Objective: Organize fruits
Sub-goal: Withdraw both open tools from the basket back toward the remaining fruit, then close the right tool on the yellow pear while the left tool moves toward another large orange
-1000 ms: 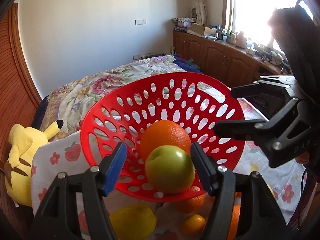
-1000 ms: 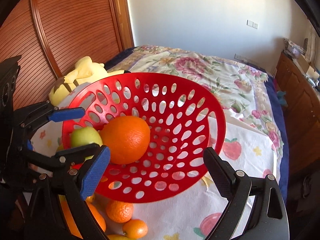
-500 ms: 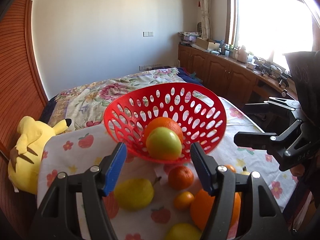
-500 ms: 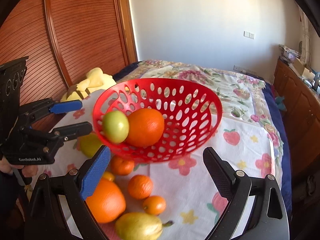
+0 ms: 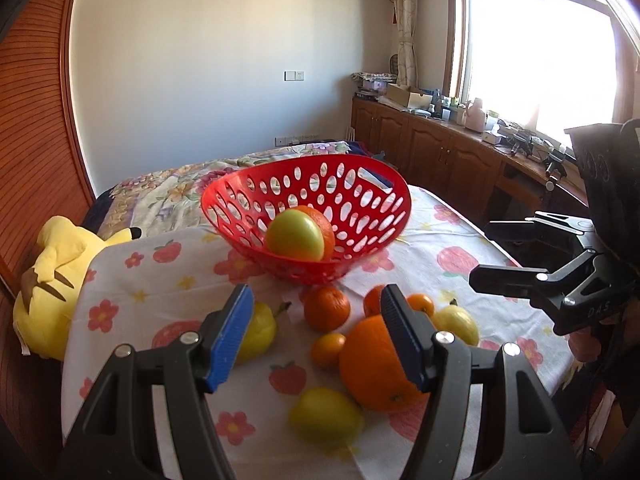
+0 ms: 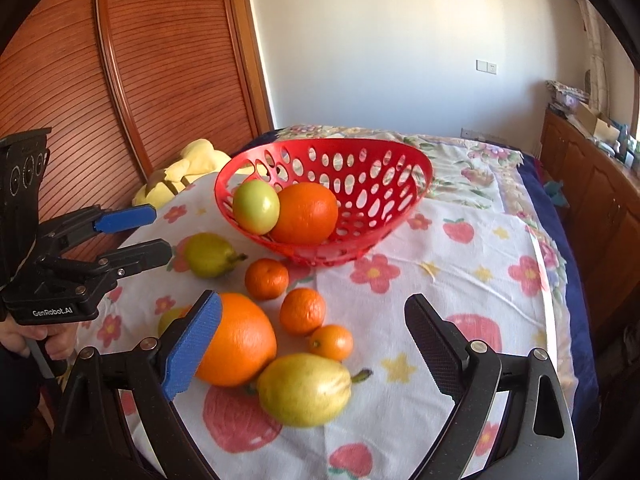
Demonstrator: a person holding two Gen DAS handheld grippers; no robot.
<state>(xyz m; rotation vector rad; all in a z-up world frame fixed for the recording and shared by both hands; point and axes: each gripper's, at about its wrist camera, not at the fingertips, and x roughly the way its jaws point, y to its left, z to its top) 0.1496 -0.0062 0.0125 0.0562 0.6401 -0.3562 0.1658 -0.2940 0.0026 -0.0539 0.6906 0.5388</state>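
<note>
- Left wrist view: the left gripper (image 5: 316, 332) hangs over the cloth-covered desk (image 5: 168, 292), fingers (image 5: 230, 338) moderately apart with nothing between them.
- The red basket (image 5: 356, 216) sits further back on the desk, tilted, holding a green apple (image 5: 294, 236) in front of an orange (image 5: 326, 228).
- Loose fruit lies on the cloth just ahead: a big orange (image 5: 372, 364), 1 tangerine (image 5: 326, 308), a small one (image 5: 328, 350) and a blurred yellow pear (image 5: 326, 414).
- The right gripper (image 5: 492, 250) shows at the right edge, fingers apart and empty.
- A yellow plush toy (image 5: 52, 280) rests off the desk's left side.
- Right wrist view: the right gripper (image 6: 312, 340) hovers with fingers (image 6: 190, 344) wide, gripping nothing.
- Below it lie a large orange (image 6: 240, 340), a yellow pear (image 6: 304, 390), 3 tangerines (image 6: 302, 310) and a green pear (image 6: 210, 256).
- The basket (image 6: 384, 200) stands beyond them, apple (image 6: 256, 206) touching orange (image 6: 306, 212).
- The left gripper (image 6: 156, 232) is at the left, a hand (image 6: 40, 336) on its handle.
</note>
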